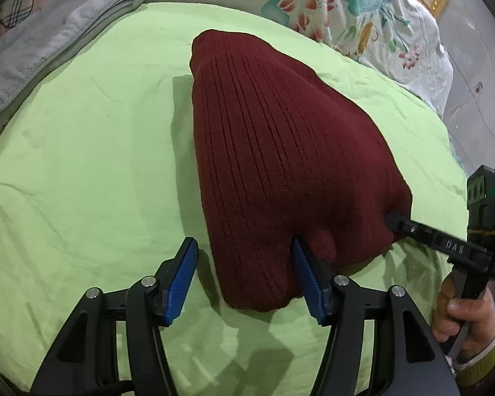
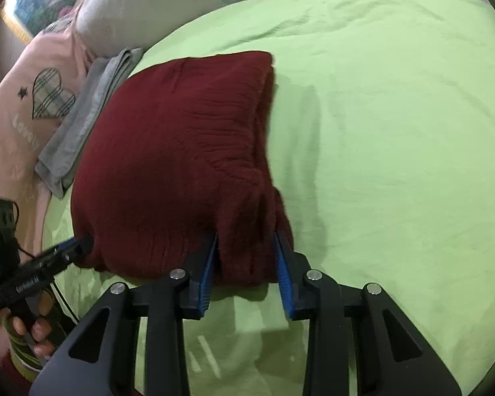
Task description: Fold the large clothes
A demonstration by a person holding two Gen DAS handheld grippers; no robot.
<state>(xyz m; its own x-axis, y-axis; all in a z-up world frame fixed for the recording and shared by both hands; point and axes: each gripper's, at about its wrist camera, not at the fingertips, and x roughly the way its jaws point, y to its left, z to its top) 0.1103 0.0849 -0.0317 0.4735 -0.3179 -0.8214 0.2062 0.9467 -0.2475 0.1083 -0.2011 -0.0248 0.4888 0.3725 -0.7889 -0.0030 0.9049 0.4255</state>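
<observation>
A dark red ribbed knit sweater lies folded in a thick bundle on the light green bedsheet. My left gripper is open, its blue pads wide apart at the bundle's near left corner; the right pad touches the knit. In the right wrist view the sweater fills the middle left. My right gripper has its jaws partly open with a thick fold of the sweater's near corner between the pads. The right gripper also shows in the left wrist view, tip against the sweater's right edge.
A folded grey towel lies at the far left of the bed. A floral quilt is heaped along the far side. A pink cloth with a plaid heart lies beyond the towel. Green sheet stretches right of the sweater.
</observation>
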